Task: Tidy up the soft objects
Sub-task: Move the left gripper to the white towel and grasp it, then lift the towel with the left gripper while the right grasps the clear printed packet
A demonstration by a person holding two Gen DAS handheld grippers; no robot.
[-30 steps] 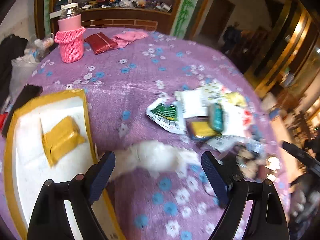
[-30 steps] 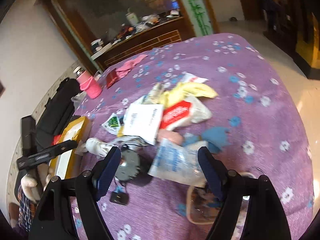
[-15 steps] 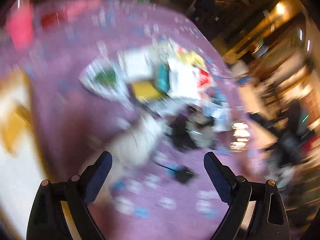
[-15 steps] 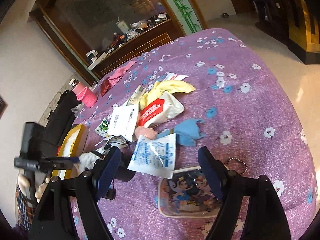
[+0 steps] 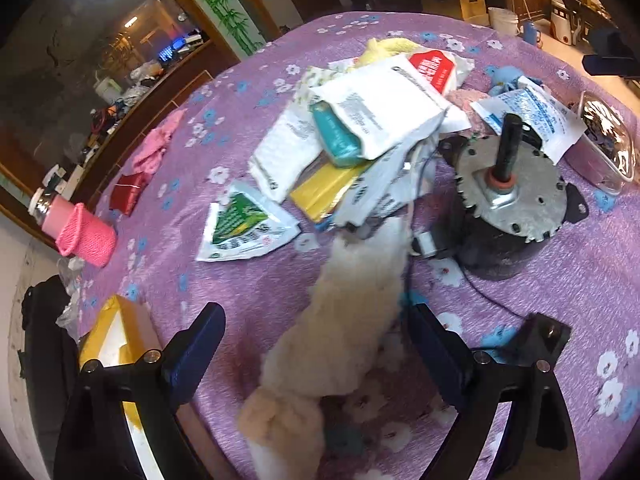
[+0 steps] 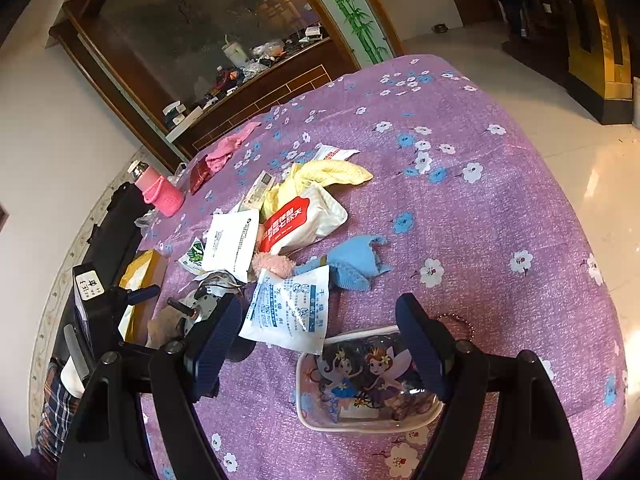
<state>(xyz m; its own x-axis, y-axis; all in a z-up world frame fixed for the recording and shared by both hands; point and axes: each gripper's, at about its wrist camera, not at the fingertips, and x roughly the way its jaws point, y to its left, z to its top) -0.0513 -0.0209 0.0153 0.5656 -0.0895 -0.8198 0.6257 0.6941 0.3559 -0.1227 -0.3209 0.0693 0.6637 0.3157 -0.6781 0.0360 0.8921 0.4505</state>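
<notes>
Only the left wrist view shows the cream fluffy toy whole, lying on the purple cloth just beside the electric motor. It runs between the spread fingers of the left gripper, nearer than a second ago. The right gripper hangs released over a fairy pouch

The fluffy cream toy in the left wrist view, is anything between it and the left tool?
Nothing visible. The fluffy cream toy lies between the open fingers of the left tool; only its far end touches the packet pile.
</notes>
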